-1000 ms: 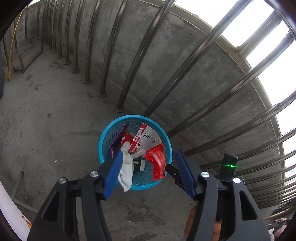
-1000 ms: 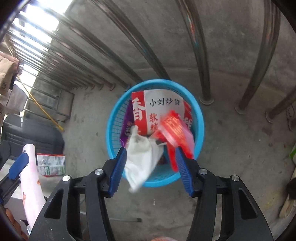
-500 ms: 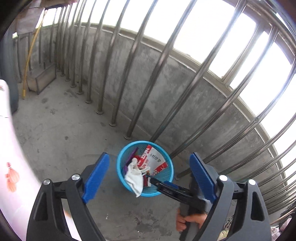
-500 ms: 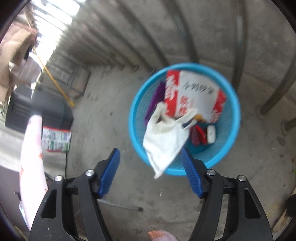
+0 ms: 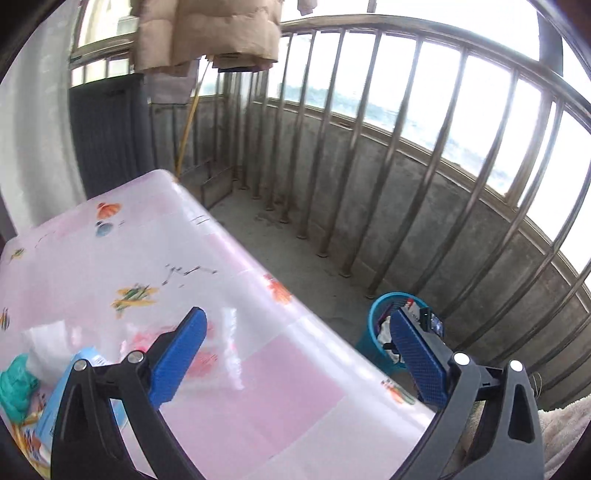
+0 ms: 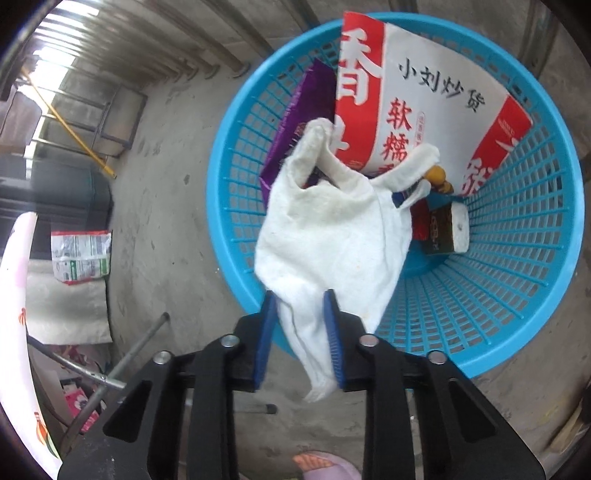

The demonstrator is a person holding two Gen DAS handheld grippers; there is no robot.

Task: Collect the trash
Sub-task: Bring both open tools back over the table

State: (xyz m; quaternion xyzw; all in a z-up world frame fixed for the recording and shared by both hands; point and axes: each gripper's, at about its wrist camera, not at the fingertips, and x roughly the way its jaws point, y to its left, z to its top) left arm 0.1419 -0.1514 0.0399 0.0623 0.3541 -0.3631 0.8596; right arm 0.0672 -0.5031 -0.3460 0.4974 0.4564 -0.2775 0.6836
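A crumpled white cloth rag (image 6: 332, 236) hangs over the near rim of a round blue plastic mesh basket (image 6: 517, 280), its long axis running from the basket's middle down toward the camera. Its two twisted corners point up and away into the basket, and its narrow tail points down past the rim, outside the basket. The right hand-held gripper (image 6: 301, 339) has that tail between its blue pads (image 6: 264, 343); its jaws have just been closing and now stand narrow, pressing on the cloth from both sides.

Inside the basket, a large red-and-white snack bag printed with Chinese characters (image 6: 424, 92) leans against the far wall. A purple foil wrapper (image 6: 295, 122) stands on edge to its left. Under the rag's right corner lie smaller bits: a dark little packet (image 6: 439, 229), a small white block (image 6: 461, 229), something red and an orange-brown lump, too jumbled to name. The basket stands on a grey concrete floor (image 6: 173, 206) beside steel railing bars. A green-and-white printed bag (image 6: 81, 254) lies on the floor well to the left.

The left hand-held gripper (image 5: 295, 354) is spread wide, its jaws having just been opening, with nothing between them. It is over a worktop covered in a pink-and-white patterned plastic sheet (image 5: 166, 266), well apart from the basket (image 5: 376, 325), which shows low at the right by the balcony railing (image 5: 369, 184). On the worktop's near left corner lie a teal crumpled thing (image 5: 14, 384), a white tissue (image 5: 44, 343) and a light blue packet (image 5: 55, 406). A beige padded coat (image 5: 207, 33) hangs above the railing.
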